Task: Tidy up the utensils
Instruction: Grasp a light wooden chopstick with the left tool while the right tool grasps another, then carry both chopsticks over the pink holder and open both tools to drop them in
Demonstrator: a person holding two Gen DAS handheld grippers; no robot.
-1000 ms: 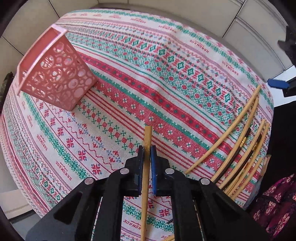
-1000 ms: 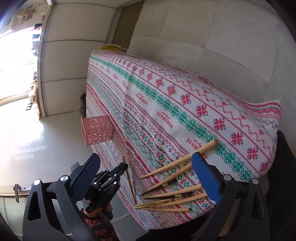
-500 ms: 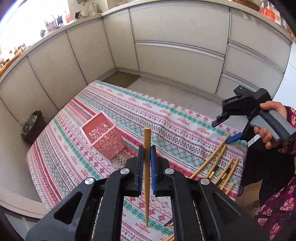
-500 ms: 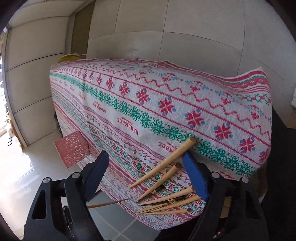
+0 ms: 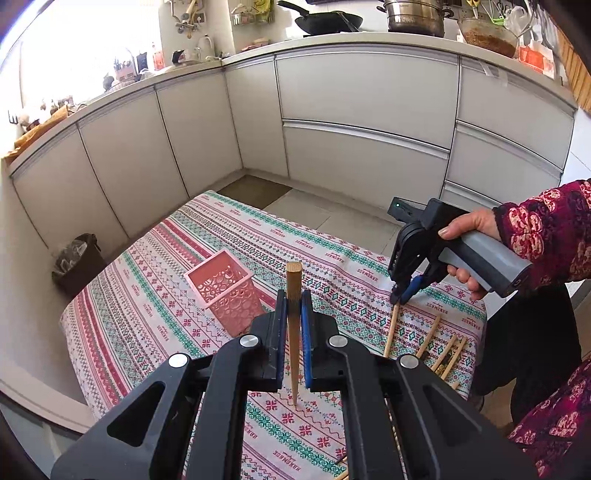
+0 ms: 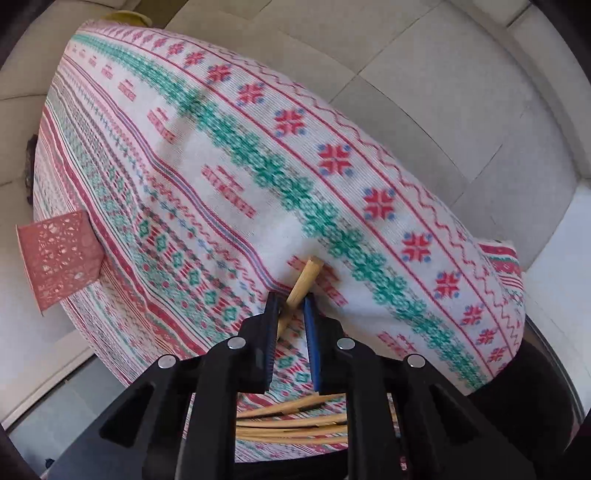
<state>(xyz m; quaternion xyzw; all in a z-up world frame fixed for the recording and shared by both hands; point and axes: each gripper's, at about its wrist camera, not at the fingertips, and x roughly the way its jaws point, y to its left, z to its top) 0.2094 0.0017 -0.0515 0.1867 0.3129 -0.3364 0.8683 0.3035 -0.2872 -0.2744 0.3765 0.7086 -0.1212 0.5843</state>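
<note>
Closest to me on the left wrist camera, my left gripper [image 5: 294,306] is clenched on a single wooden chopstick [image 5: 293,332], which stands between the blue pads with its blunt end up past the fingertips and its thin end hanging above the patterned tablecloth [image 5: 155,314]. Just beyond those fingertips, a little to the left, the pink perforated basket [image 5: 225,291] sits upright on the cloth, apart from the chopstick I hold. To the right, a small cluster of loose chopsticks [image 5: 443,350] lies near the table's right edge. At the far end of that cluster my right gripper [image 5: 400,293] is tipped steeply down to the cloth, carried by a hand [image 5: 465,243] in a floral sleeve [image 5: 546,221]. On the right wrist camera that gripper's jaws have just been closing, and a second chopstick [image 6: 303,284] lies slantwise between the blue pads, its thick end poking out past the tips; the pads look to be touching it, though blur keeps me from being sure how firmly. The rest of the pile [image 6: 291,421] lies behind the fingers. Far off, grey cabinets [image 5: 362,122] line the room under a worktop holding a wok [image 5: 325,18] and a steel pot [image 5: 413,14].
</note>
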